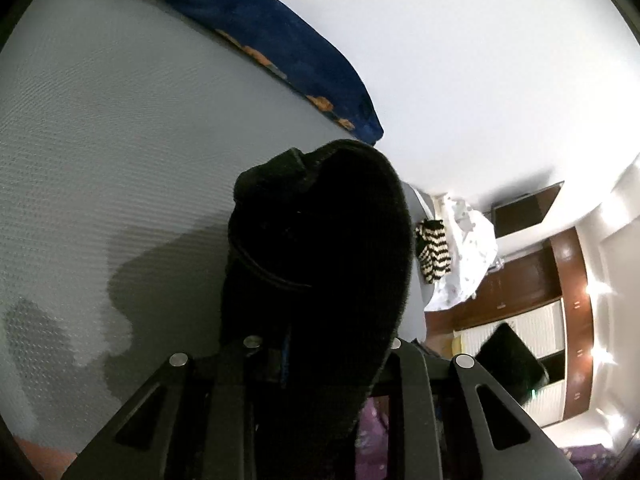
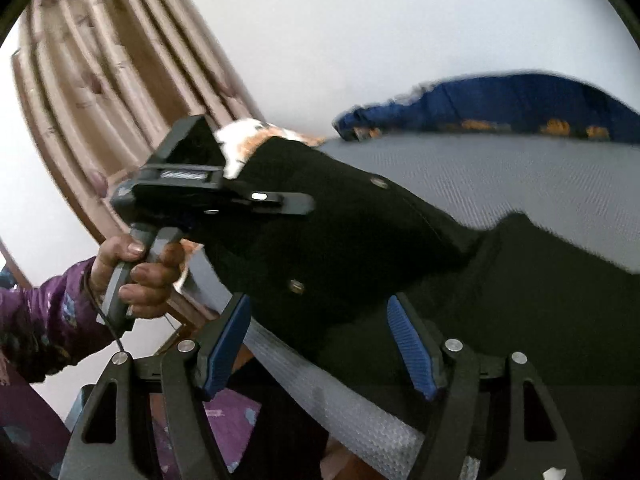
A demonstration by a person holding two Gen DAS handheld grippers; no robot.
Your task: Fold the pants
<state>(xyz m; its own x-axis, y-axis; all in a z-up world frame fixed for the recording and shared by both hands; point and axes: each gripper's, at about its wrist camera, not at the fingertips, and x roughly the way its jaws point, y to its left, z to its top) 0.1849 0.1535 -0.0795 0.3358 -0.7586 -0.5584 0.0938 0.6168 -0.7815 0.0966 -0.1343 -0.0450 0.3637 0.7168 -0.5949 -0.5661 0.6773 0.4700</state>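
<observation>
Clearly, the left tool [image 2: 298, 204] is clamped on an edge of the black pants [image 2: 360, 236], holding it above the grey mattress [image 2: 500, 176]; the right tool [image 2: 320, 344] stands open over cloth lying near the mattress's front edge. Judged barely begun: no fold lies flat. Bare mattress extends toward the blue blanket [image 2: 500, 100].

Grey textured mattress [image 1: 120, 120]; blue blanket with orange print [image 1: 280, 28] along its far edge; black-and-cream striped knit cloth [image 1: 432, 250]; brown wooden wardrobe [image 1: 520, 280].
</observation>
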